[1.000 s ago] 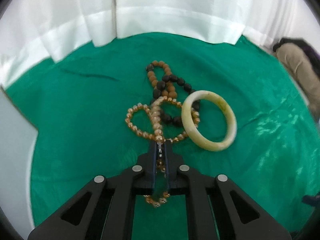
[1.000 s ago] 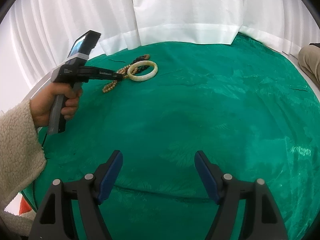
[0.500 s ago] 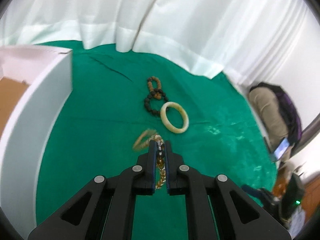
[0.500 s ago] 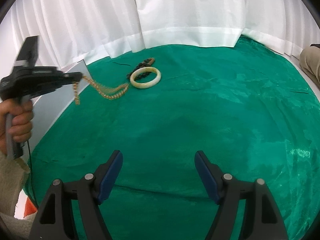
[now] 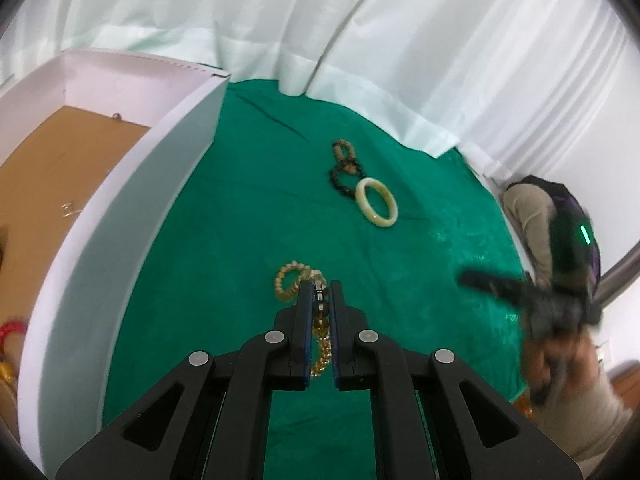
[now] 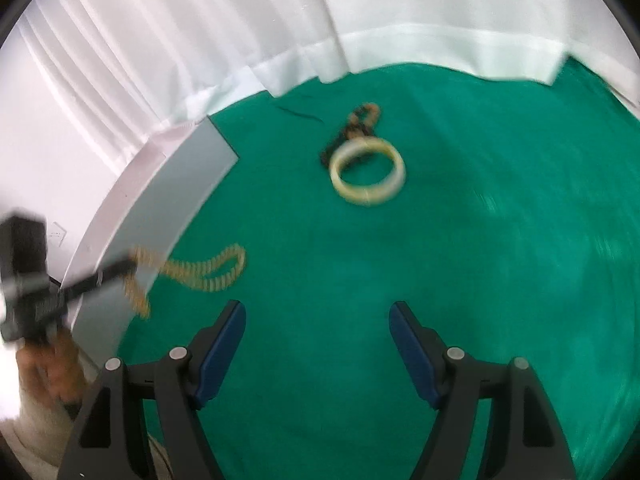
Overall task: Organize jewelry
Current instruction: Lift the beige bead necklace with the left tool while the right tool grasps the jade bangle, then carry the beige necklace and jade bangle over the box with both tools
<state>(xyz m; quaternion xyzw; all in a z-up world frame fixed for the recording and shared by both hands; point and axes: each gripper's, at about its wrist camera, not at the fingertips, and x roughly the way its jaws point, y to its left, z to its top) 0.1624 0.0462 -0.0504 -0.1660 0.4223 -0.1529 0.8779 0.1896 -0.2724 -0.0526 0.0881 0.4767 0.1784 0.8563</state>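
My left gripper (image 5: pixel 319 286) is shut on a golden bead necklace (image 5: pixel 289 285) and holds it in the air above the green cloth, beside the white box (image 5: pixel 120 216). In the right wrist view the necklace (image 6: pixel 208 272) dangles from the left gripper (image 6: pixel 130 264), blurred. A pale jade bangle (image 5: pixel 376 207) lies on the cloth, touching a pile of brown and black bead bracelets (image 5: pixel 345 162). My right gripper (image 6: pixel 316 322) is open and empty, low over the cloth, with the bangle (image 6: pixel 367 178) further ahead.
The white box has a brown floor (image 5: pixel 44 184) with small jewelry pieces and a red item (image 5: pixel 10 330) at its left. White curtains hang behind the table. A bag (image 5: pixel 560 220) lies off the table's right edge.
My left gripper lifted the golden necklace off the pile and carried it left toward the white box. My right gripper moved forward toward the bangle.
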